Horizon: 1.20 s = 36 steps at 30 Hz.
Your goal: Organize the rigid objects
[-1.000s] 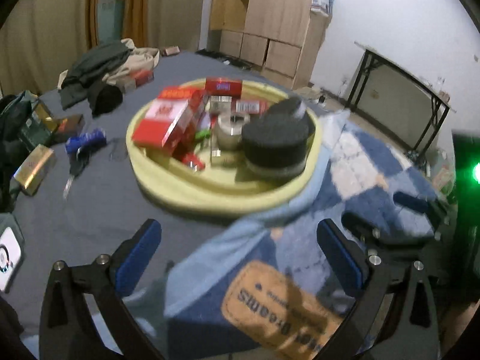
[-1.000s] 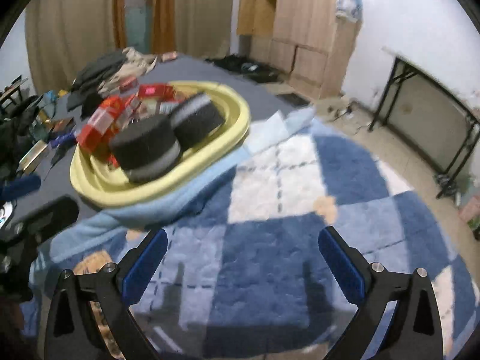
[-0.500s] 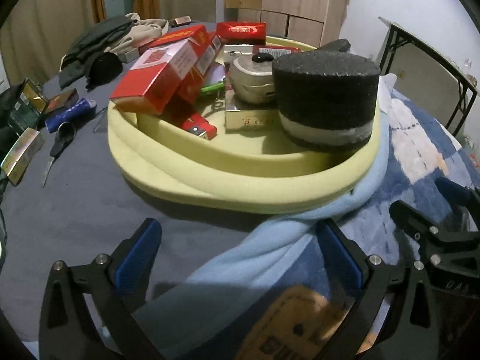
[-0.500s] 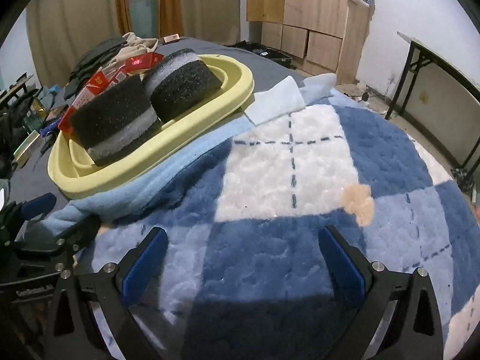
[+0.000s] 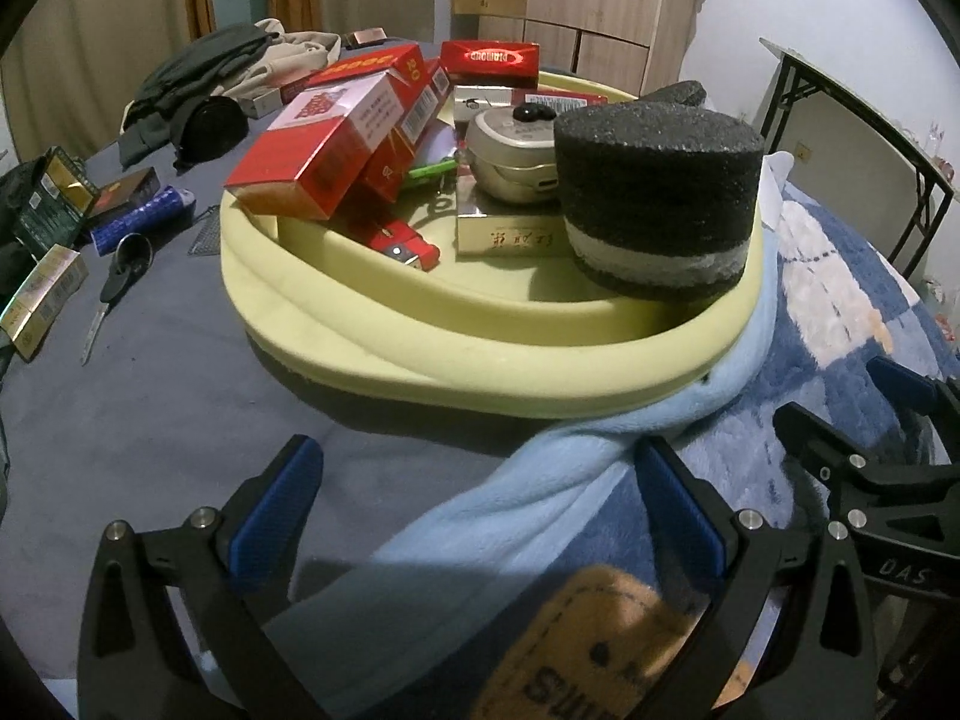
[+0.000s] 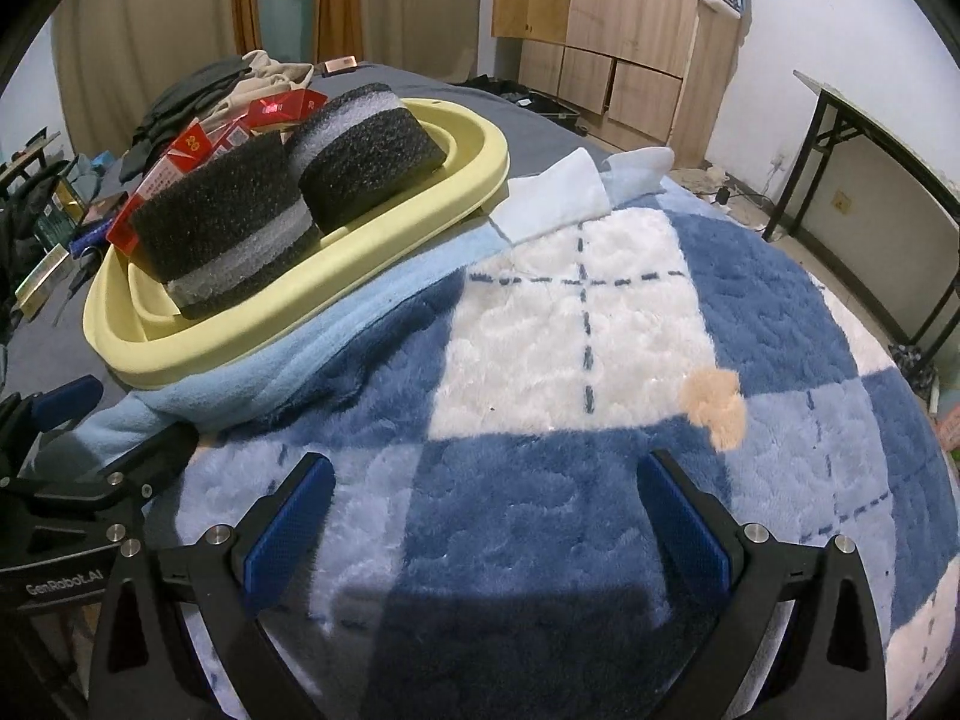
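Observation:
A pale yellow tray (image 5: 480, 372) (image 6: 432, 204) sits on the bed, partly on a light blue blanket edge (image 5: 540, 498). It holds red cigarette boxes (image 5: 336, 144), a round metal tin (image 5: 510, 162), a silver box (image 5: 510, 234) and two black foam cylinders (image 5: 660, 204) (image 6: 366, 144). My left gripper (image 5: 474, 516) is open, low in front of the tray, its fingers straddling the blanket fold. My right gripper (image 6: 486, 516) is open over the blue and white checked blanket (image 6: 600, 360), right of the tray, holding nothing.
Loose items lie left of the tray on the grey sheet (image 5: 150, 396): scissors (image 5: 114, 288), a blue cylinder (image 5: 138, 222), gold and dark boxes (image 5: 42, 294), a clothes pile (image 5: 216, 78). Wooden cabinets (image 6: 600, 18) and a folding table (image 6: 870, 138) stand behind.
Both grippers have dropped lower and closer to the bed. The tray looms larger in the left wrist view. Both jaws stayed open.

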### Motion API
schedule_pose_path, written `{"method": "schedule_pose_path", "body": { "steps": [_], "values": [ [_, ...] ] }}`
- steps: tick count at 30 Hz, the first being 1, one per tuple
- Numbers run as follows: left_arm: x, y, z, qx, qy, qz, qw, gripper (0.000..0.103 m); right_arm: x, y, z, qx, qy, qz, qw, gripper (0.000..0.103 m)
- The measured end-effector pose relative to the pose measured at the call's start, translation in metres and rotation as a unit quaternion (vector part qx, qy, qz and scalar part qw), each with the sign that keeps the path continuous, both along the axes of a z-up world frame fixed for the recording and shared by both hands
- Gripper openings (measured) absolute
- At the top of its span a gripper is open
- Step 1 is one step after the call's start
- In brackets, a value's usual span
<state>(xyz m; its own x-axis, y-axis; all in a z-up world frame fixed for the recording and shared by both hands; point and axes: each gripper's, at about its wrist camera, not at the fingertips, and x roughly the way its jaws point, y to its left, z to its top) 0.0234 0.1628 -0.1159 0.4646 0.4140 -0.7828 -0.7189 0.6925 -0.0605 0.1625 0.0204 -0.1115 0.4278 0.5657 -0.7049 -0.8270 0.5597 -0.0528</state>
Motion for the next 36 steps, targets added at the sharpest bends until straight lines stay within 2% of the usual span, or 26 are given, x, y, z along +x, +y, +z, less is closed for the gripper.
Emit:
{"method": "schedule_pose_path", "body": {
  "steps": [36],
  "values": [
    [-0.0009, 0.0023, 0.0002, -0.003, -0.005, -0.001, 1.0000, 0.103, -0.0009, 0.0013, -0.0017, -0.005, -0.006, 0.001, 1.000, 0.103]
  ]
}}
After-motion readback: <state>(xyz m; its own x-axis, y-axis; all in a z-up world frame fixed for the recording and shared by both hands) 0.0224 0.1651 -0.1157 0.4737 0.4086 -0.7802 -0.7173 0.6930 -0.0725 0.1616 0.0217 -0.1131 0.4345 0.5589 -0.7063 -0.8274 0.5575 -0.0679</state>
